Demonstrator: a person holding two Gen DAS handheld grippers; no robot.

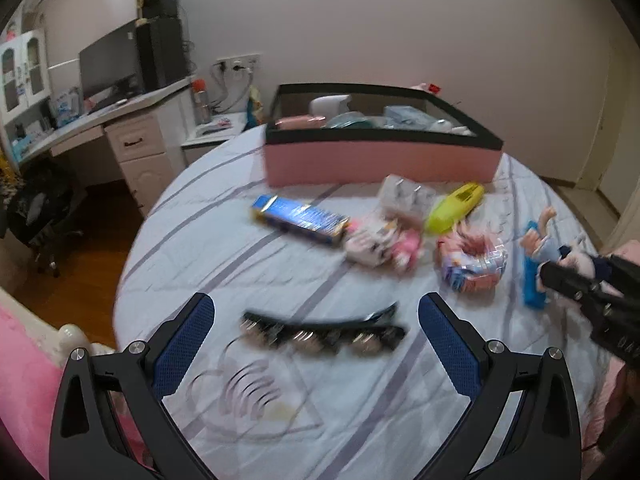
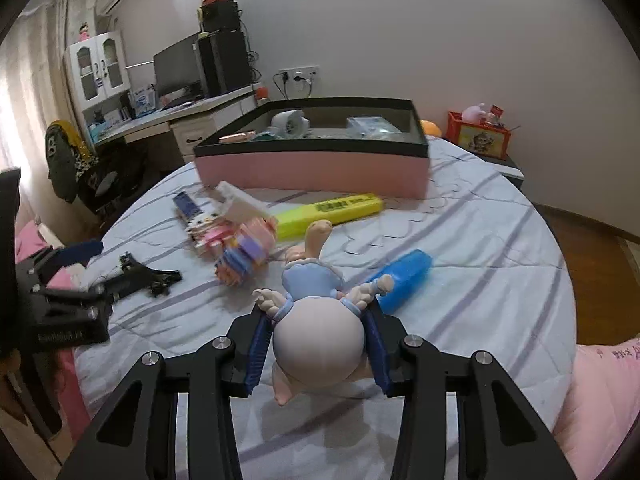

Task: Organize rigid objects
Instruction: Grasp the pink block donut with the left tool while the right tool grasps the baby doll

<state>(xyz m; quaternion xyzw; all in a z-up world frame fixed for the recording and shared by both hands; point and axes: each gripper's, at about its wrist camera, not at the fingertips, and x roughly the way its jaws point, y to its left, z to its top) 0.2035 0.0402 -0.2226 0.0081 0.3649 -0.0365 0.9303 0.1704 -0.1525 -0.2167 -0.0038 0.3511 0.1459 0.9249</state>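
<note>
The right gripper (image 2: 318,344) is clamped on a doll (image 2: 316,320), its blue pads pressed against both sides of the round pale head, with the blue-dressed body and legs pointing away toward the box (image 2: 316,168). No earlier view is at hand, so only this grip can be told. The box, pink-sided with a black rim, sits at the far side of the bed (image 2: 460,240) and already holds a few items; it is the landmark here. Between the doll and the box lie a yellow marker (image 2: 332,210) just before the box wall, and a blue case (image 2: 404,276) right of the doll, close to its arm. Left of the marker, also short of the box, is a heap of pink and white packets (image 2: 240,240) and a blue carton (image 1: 298,220). The left gripper (image 1: 316,344) hangs open, jaws wide, over a black strip (image 1: 324,334) with round shiny studs that lies on the bed between its fingers without touching them, well nearer than the box. Left of the box stands a white desk (image 1: 132,140) with a monitor (image 1: 108,64).
</note>
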